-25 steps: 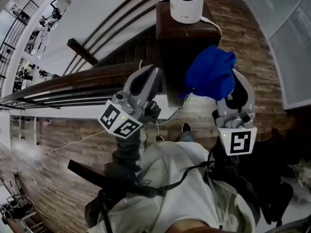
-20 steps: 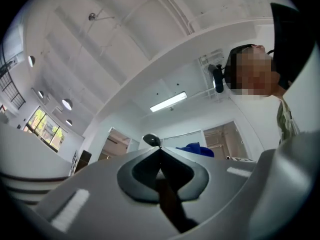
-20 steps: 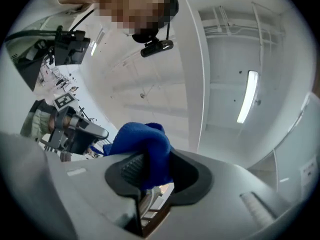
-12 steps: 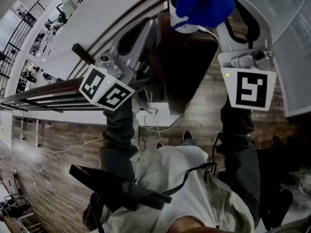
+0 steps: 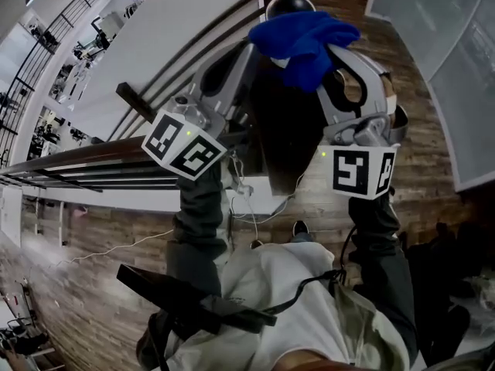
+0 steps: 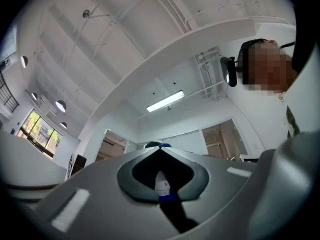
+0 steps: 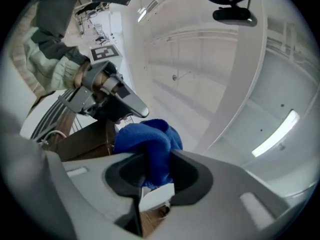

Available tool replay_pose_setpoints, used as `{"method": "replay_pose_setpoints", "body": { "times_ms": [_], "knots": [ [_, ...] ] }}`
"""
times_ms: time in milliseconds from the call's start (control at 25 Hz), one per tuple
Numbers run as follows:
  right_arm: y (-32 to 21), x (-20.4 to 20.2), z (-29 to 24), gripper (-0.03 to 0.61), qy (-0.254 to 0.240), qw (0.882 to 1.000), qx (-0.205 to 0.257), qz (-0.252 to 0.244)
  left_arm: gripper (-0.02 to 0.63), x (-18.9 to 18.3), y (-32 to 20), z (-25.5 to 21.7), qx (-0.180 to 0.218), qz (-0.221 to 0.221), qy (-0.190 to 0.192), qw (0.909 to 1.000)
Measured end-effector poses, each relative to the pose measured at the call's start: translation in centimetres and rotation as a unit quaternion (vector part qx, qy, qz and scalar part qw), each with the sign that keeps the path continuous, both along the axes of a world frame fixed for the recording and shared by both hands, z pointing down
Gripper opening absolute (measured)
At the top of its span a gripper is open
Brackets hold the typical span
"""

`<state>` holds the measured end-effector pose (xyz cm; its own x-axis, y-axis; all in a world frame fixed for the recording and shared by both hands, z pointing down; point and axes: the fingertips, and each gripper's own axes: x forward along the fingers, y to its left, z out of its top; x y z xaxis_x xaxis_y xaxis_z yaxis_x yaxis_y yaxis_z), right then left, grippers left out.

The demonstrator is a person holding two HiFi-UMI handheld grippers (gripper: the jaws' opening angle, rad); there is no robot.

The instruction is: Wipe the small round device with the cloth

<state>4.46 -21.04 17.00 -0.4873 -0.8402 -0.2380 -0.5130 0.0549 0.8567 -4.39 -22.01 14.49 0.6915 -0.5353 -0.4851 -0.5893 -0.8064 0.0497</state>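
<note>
Lowered since the moment before, the blue cloth (image 5: 303,39) was seen draped just below the domed top of the small round device (image 5: 288,5), whose dark cap had been uncovered. Most of the device's white body was hidden behind the cloth and the two grippers, and whether cloth and device were touching could not be told. In the left gripper view only a white sliver and a scrap of blue could be made out through the opening behind the tips.

The cloth was shown soft, thick-piled and bunched into folds. The device was seen as smooth and rounded. The stand (image 5: 282,134) beneath it was shown as dark, boxy wood, and a thin white cable (image 5: 249,199) was trailed below it over plank flooring (image 5: 100,238).

The right gripper (image 5: 323,46) was clamped on the cloth: one fold was pinched between its grey jaws and the rest was spilled past the tips. The left gripper (image 5: 247,54) was held with its jaws closed tip to tip and nothing gripped, alongside the stand at the device's left.
</note>
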Motion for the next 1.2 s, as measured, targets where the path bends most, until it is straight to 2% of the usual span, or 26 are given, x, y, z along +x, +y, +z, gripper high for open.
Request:
{"method": "replay_pose_setpoints", "body": {
  "times_ms": [80,200,240,320,400,440,560,800,880,1040,1200],
  "knots": [
    [0.6,0.5,-1.5,0.112,-0.029,0.999,0.012,-0.033,0.000,-0.1,0.0,-0.4,0.003,-0.006,0.004,1.0000],
    [0.8,2.5,-5.9,0.111,-0.091,0.991,0.084,-0.040,0.000,0.0,-0.1,-0.6,0.005,-0.009,0.002,1.0000],
    [0.3,3.1,-7.2,0.110,-0.107,0.989,0.094,-0.040,0.000,0.0,-0.1,-0.5,0.005,-0.009,-0.001,0.9999],
    [-1.7,3.8,-8.0,0.112,-0.121,0.990,0.058,-0.033,0.000,0.0,-0.1,-0.5,0.007,-0.014,-0.009,0.9998],
    [-3.3,3.6,-7.2,0.112,-0.098,0.995,0.008,-0.022,0.000,-0.2,0.1,-0.5,0.010,-0.022,-0.016,0.9996],
    [-3.7,3.1,-6.6,0.112,-0.078,0.997,-0.002,-0.019,0.000,-0.3,0.2,-0.6,0.013,-0.025,-0.019,0.9994],
    [-3.1,2.0,-4.7,0.110,-0.041,0.999,0.009,-0.032,0.000,-0.4,0.6,-0.8,0.022,-0.034,-0.031,0.9987],
    [-2.5,1.9,-0.9,0.110,0.001,0.995,-0.061,-0.076,0.000,-0.8,0.5,-0.6,0.030,-0.047,-0.036,0.9978],
    [-2.0,2.3,-1.5,0.110,-0.004,0.994,-0.060,-0.088,0.000,-1.0,0.8,-0.2,0.027,-0.050,-0.035,0.9978],
    [-2.9,4.8,-5.1,0.110,-0.071,0.994,-0.045,-0.065,0.000,-1.8,1.3,0.8,0.021,-0.061,-0.040,0.9971],
    [-5.1,5.4,-9.1,0.110,-0.075,0.996,-0.021,-0.052,0.000,-2.5,1.4,0.4,0.028,-0.075,-0.037,0.9961]
  ]
}}
